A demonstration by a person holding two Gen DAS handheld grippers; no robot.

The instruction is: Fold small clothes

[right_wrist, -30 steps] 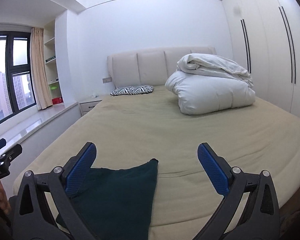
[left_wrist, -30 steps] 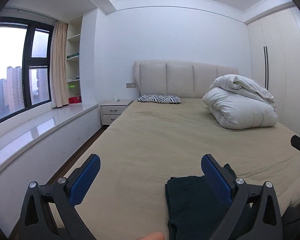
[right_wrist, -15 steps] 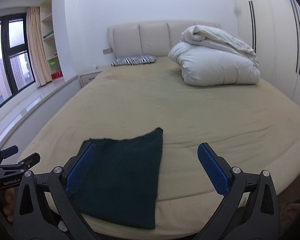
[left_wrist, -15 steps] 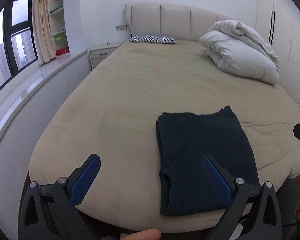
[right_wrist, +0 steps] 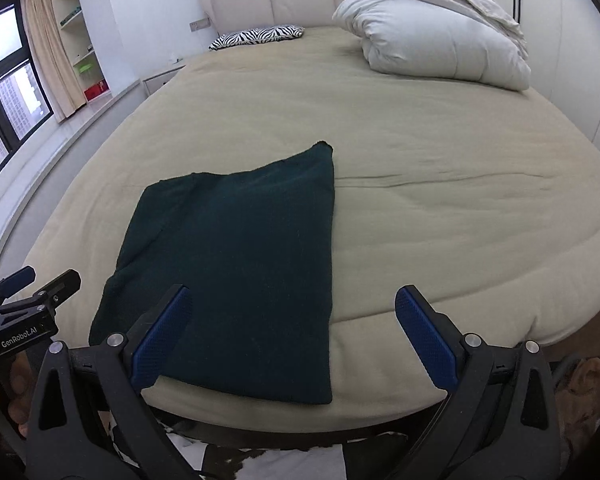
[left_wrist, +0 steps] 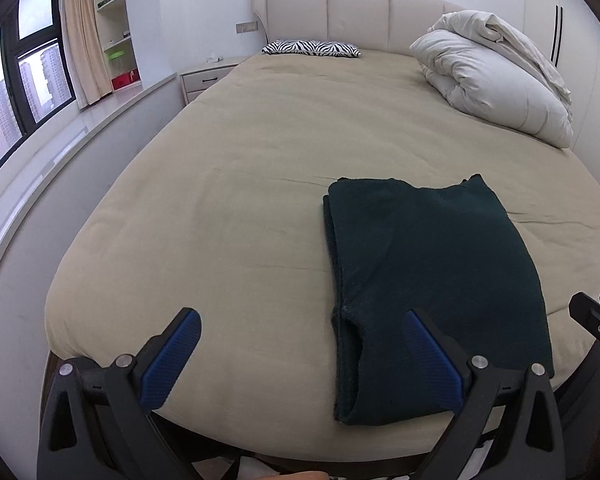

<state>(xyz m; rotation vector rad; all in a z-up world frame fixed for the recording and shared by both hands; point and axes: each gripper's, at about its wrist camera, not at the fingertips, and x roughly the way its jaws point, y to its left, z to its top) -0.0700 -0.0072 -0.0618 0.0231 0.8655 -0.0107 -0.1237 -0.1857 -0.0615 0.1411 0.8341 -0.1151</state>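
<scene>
— Garment (left_wrist: pixel 432 280): dark green, already folded into a long rectangle at the bed's (left_wrist: pixel 240 184) near edge, long axis running toward the headboard.

— Which gripper do I have closer?

— I'd say the right gripper (right_wrist: pixel 292 336); the cloth lies just ahead of its left finger. My left gripper (left_wrist: pixel 300 356) has it ahead-right. Both gape wide, empty.

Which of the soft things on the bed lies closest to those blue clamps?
The dark green folded garment, at the bed's near edge; the white duvet and zebra pillow sit by the headboard.

Folded dark green garment (right_wrist: pixel 244 264) on bed (right_wrist: pixel 440 184)
</scene>
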